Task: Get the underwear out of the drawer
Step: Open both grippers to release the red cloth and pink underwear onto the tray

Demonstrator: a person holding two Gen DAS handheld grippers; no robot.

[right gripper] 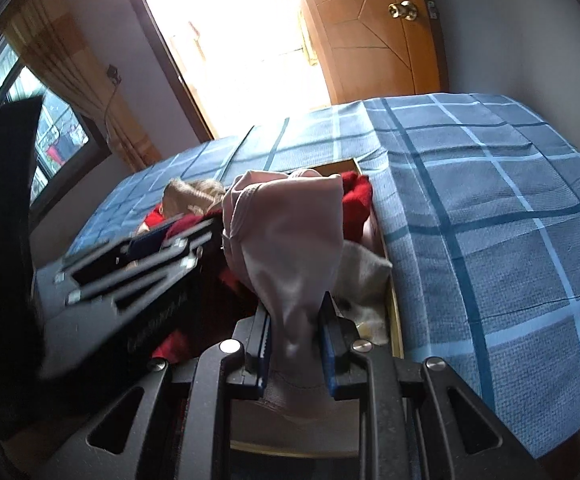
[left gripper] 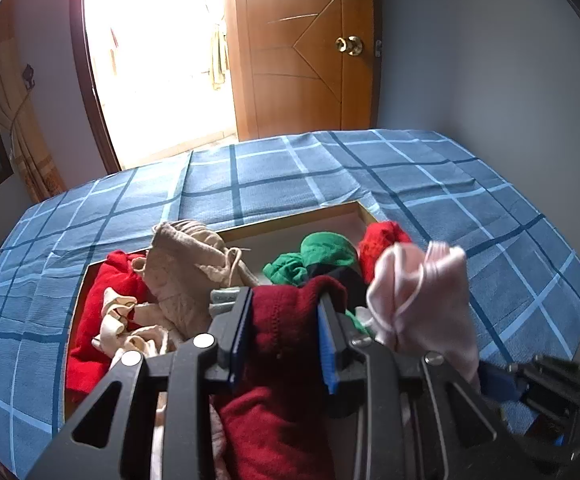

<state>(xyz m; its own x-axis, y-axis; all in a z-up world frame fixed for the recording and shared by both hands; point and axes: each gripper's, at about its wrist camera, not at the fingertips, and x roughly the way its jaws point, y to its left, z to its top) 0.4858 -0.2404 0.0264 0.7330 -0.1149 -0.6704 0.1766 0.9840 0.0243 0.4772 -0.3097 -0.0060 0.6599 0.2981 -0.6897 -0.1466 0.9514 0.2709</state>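
An open wooden drawer (left gripper: 290,222) sits in front of a bed, full of crumpled underwear in red, beige and green. My left gripper (left gripper: 286,308) is shut on a dark red garment (left gripper: 286,344) and holds it above the drawer. My right gripper (right gripper: 295,320) is shut on pale pink underwear (right gripper: 290,232), lifted above the drawer's right side. The pink underwear (left gripper: 421,300) and part of the right gripper (left gripper: 545,392) also show in the left wrist view. The left gripper (right gripper: 138,256) shows at left in the right wrist view.
A bed with a blue checked sheet (left gripper: 369,168) lies behind and around the drawer. Beyond it are an open wooden door (left gripper: 305,48) with a brass knob, a bright doorway and a curtained window (right gripper: 50,128) at left.
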